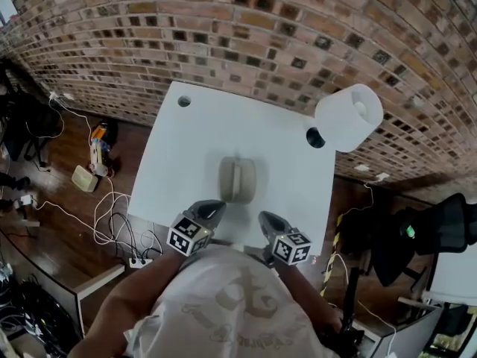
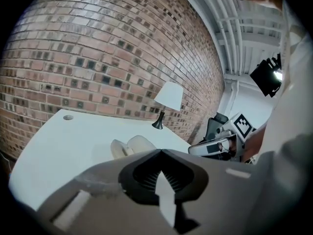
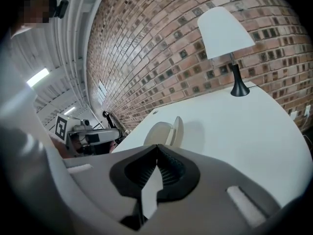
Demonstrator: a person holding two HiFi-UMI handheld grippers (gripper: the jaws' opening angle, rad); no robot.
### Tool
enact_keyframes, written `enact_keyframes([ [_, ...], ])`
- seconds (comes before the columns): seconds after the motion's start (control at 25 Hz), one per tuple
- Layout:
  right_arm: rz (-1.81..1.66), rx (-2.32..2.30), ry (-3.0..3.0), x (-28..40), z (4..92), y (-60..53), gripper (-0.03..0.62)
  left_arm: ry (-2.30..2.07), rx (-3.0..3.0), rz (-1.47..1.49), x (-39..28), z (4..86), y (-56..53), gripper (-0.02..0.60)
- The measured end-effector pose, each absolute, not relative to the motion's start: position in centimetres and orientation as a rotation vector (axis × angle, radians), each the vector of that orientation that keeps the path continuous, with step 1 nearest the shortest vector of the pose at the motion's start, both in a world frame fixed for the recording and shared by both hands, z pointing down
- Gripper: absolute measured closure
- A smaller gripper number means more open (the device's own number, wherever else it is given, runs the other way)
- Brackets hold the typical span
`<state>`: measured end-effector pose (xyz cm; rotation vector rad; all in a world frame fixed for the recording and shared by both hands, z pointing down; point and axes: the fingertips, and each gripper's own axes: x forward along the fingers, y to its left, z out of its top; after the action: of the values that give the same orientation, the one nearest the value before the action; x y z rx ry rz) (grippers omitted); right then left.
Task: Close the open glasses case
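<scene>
A beige glasses case (image 1: pixel 237 179) lies open in the middle of the white table (image 1: pixel 186 148), its two halves spread apart. It also shows in the left gripper view as the case (image 2: pixel 129 147) and in the right gripper view as the case (image 3: pixel 166 132), just beyond each gripper's tips. My left gripper (image 1: pixel 209 210) (image 2: pixel 160 152) hovers over the table's near edge, left of the case, jaws shut with nothing in them. My right gripper (image 1: pixel 269 221) (image 3: pixel 157 146) is near the same edge on the right, also shut and empty. Neither touches the case.
A table lamp with a white shade (image 1: pixel 349 116) and black base (image 1: pixel 315 137) stands at the table's far right corner. A cable hole (image 1: pixel 184 101) sits at the far left corner. A brick wall runs behind; cables and a power strip (image 1: pixel 136 260) lie on the floor at left.
</scene>
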<state>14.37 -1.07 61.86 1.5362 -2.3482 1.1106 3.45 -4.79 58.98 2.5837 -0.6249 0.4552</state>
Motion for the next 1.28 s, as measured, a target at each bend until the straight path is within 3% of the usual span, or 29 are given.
enact_keyframes([
  [0.88, 1.081, 1.593, -2.149, 14.4, 65.0, -7.7, 0.577, -0.605, 2.559, 0.388, -0.4, 59.4, -9.3, 0.578],
  [1.12, 1.130, 1.603, -2.056, 14.9, 66.5, -8.3, 0.466, -0.618, 2.541, 0.356, -1.4, 59.9, -10.4, 0.577],
  [1.28, 1.209, 1.627, -1.997, 15.0, 67.5, -9.0, 0.439, -0.643, 2.527, 0.342, -2.6, 60.1, -10.9, 0.578],
])
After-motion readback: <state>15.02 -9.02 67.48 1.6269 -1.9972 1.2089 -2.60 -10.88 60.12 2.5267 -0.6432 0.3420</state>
